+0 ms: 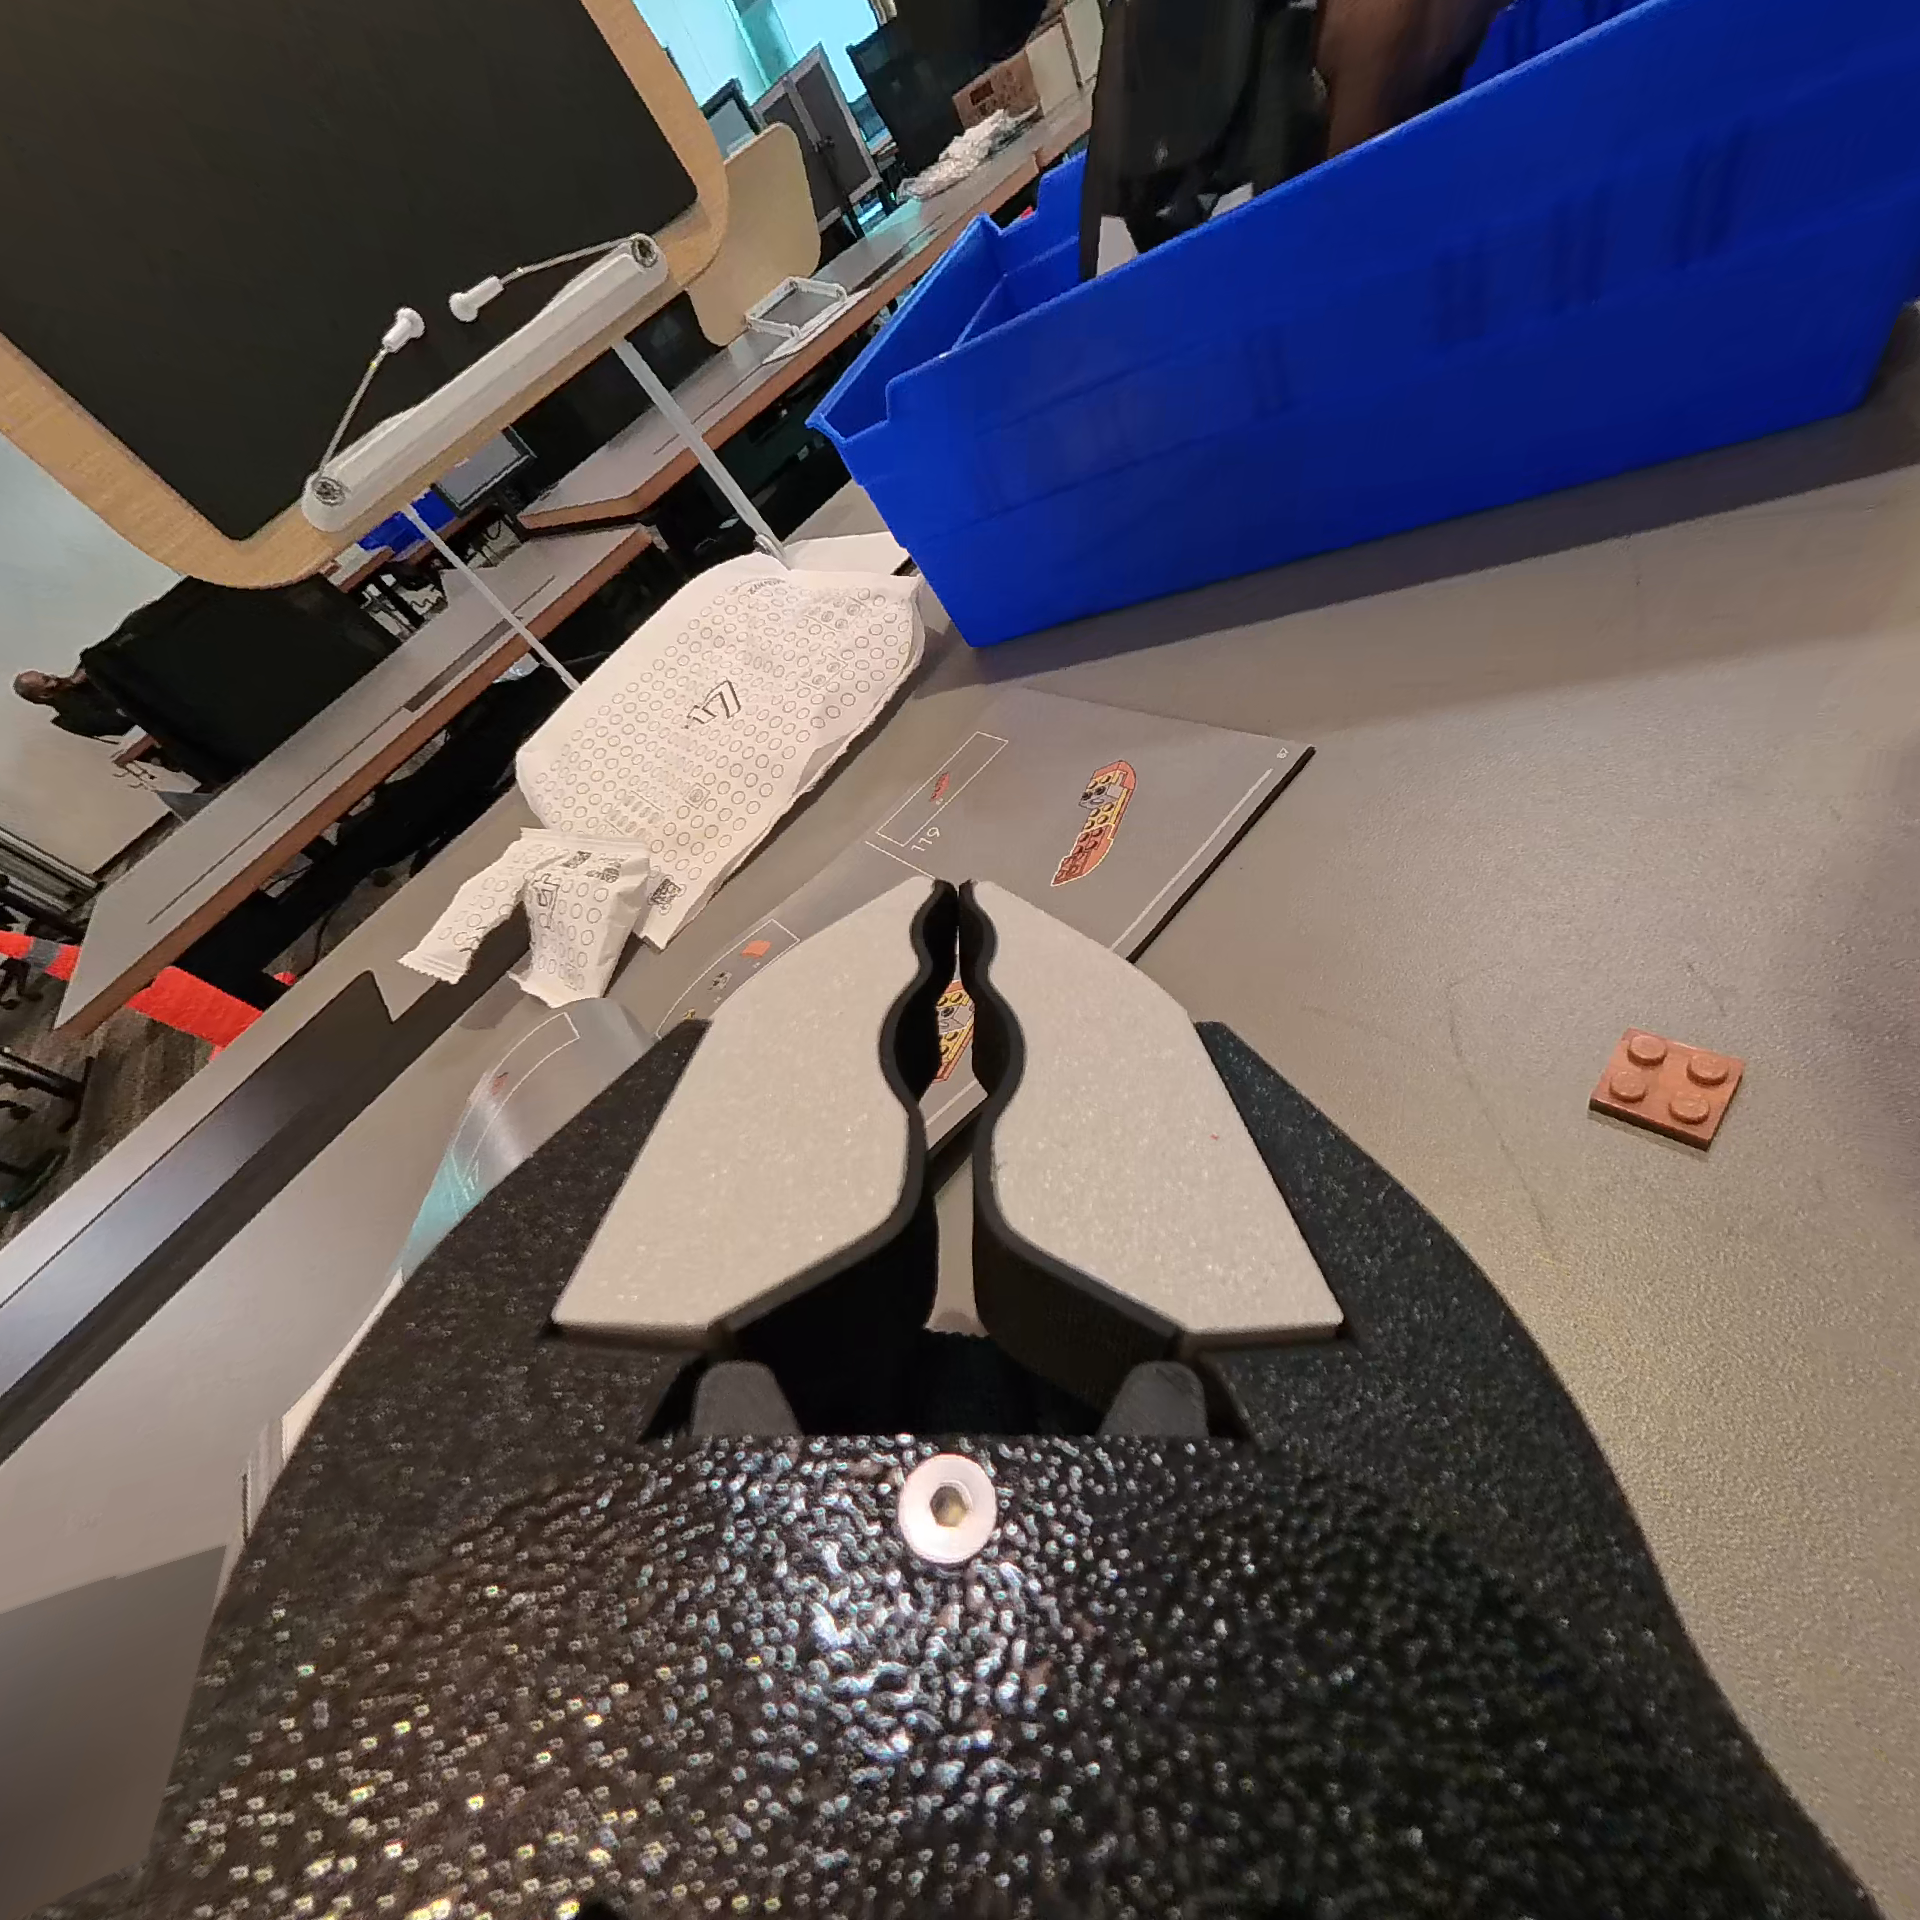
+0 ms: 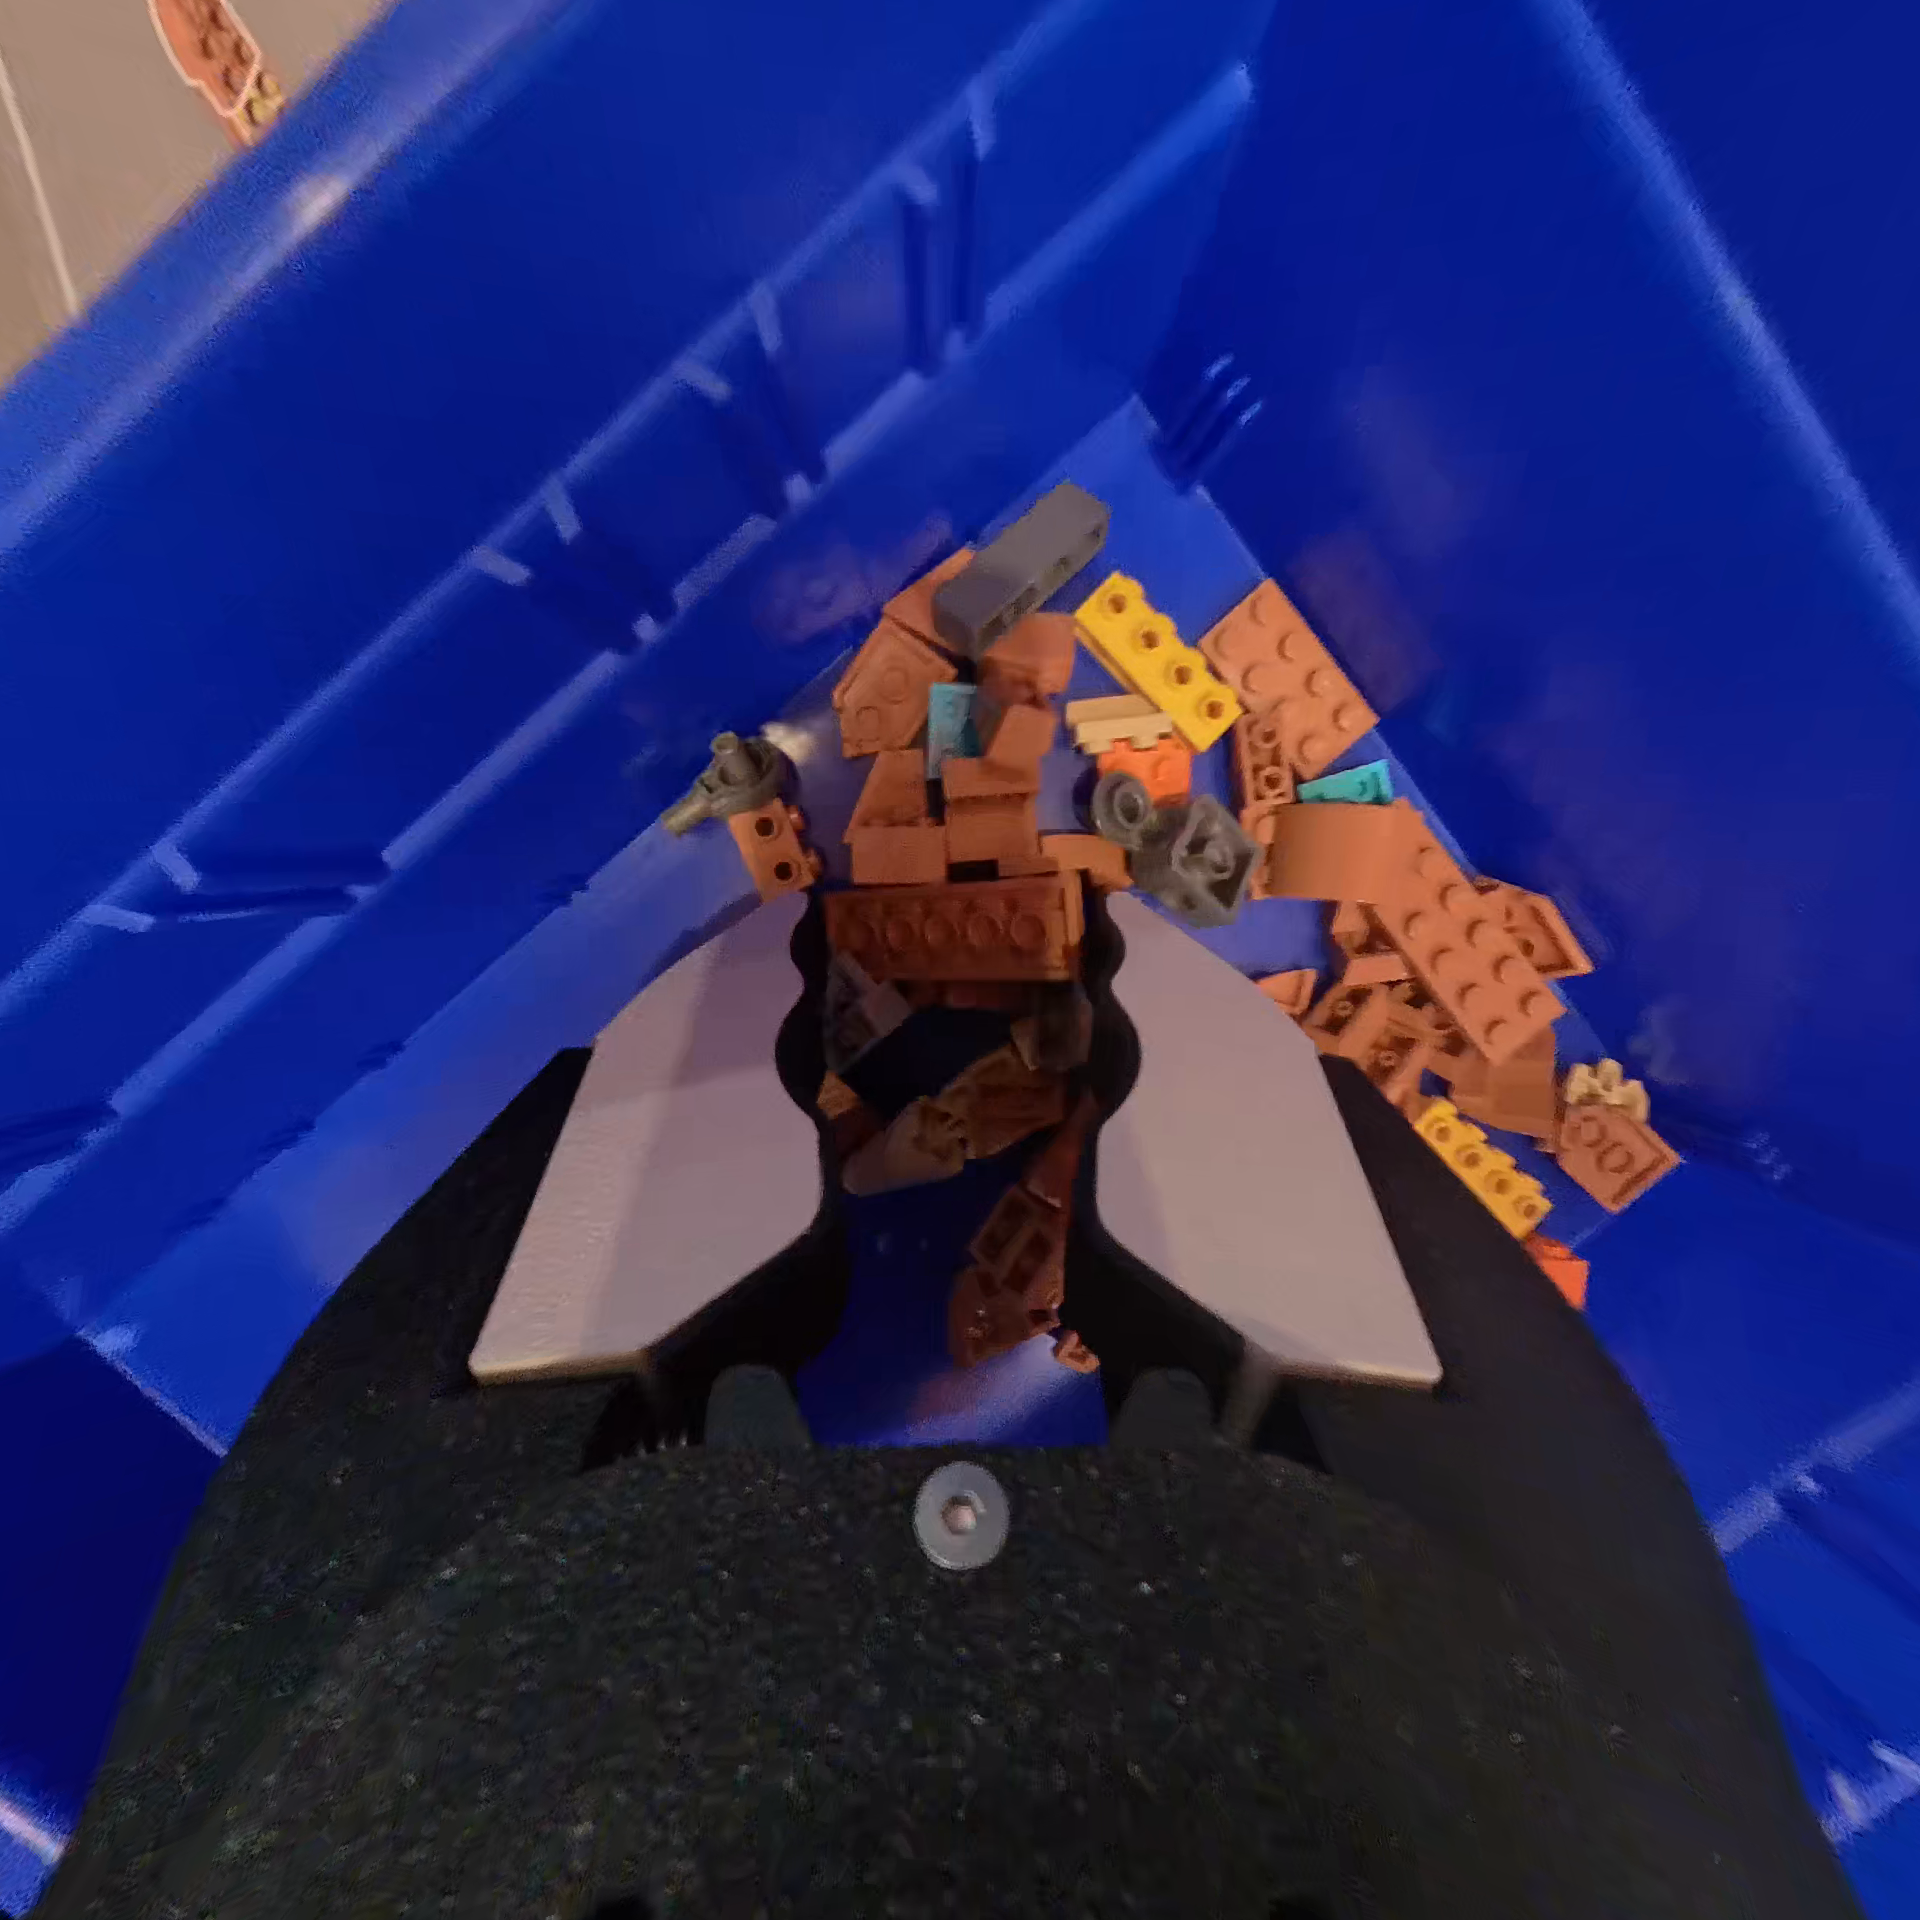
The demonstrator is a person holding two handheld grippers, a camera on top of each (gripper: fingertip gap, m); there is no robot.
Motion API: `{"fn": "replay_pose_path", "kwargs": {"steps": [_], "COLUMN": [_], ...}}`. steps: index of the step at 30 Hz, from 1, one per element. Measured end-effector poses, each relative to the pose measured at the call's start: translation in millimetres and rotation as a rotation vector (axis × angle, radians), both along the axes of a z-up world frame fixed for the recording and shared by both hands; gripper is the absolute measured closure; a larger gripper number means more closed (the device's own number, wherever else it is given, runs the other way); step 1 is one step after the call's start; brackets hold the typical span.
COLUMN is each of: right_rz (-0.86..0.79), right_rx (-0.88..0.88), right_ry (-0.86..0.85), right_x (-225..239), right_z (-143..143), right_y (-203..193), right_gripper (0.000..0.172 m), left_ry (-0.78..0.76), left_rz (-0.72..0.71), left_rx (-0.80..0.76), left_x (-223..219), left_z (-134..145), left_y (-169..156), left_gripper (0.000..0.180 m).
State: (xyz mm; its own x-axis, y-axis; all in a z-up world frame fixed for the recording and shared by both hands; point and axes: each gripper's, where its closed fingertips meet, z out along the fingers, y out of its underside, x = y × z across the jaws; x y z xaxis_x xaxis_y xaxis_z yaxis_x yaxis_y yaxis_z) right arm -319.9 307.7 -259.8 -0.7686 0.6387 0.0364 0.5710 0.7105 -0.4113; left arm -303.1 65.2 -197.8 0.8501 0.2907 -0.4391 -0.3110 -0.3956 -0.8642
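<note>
Grey tabletop (image 1: 1558, 779) carried a blue bin (image 1: 1351, 416), its far end cut off by the frame. Beside the bin, the left gripper (image 1: 957, 891) hovered low over an open instruction booklet (image 1: 1143, 790), tips closed on nothing. Inside the bin, the right gripper (image 2: 956, 940) angled down, jaws spread around a brown brick (image 2: 951, 935); contact was unclear through blur

Grey table (image 1: 1558, 727): bin (image 1: 1351, 416), booklet (image 1: 1091, 790), plate (image 1: 1665, 1086).
</note>
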Motion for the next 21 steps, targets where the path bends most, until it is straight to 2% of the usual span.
{"fn": "replay_pose_path", "kwargs": {"steps": [4, 8, 12, 15, 18, 21], "right_rz": [-0.055, -0.184, -0.209, -0.179, -0.071, -0.01], "right_rx": [0.021, 0.154, 0.164, 0.119, 0.014, 0.019], "right_ry": [0.076, 0.194, 0.187, 0.176, 0.162, 0.1], "right_x": [-12, -30, -30, -28, -22, -11], "right_z": [14, 28, 28, 29, 29, 15], "right_y": [11, 47, 56, 47, 20, 6], "right_gripper": [0.124, 0.129, 0.132, 0.133, 0.138, 0.133], "left_ry": [-0.001, 0.0, 0.003, 0.001, 0.002, 0.004], "left_rz": [0.001, 0.001, 0.001, 0.002, 0.001, 0.001], "left_rx": [-0.001, -0.003, -0.007, -0.005, -0.007, -0.01], "left_x": [0, 0, 0, 0, 0, 0], "left_z": [0, 0, -1, -1, -1, -1], "left_y": [0, 0, 0, 0, 0, 0], "left_gripper": [0.18, 0.18, 0.18, 0.18, 0.18, 0.18]}}
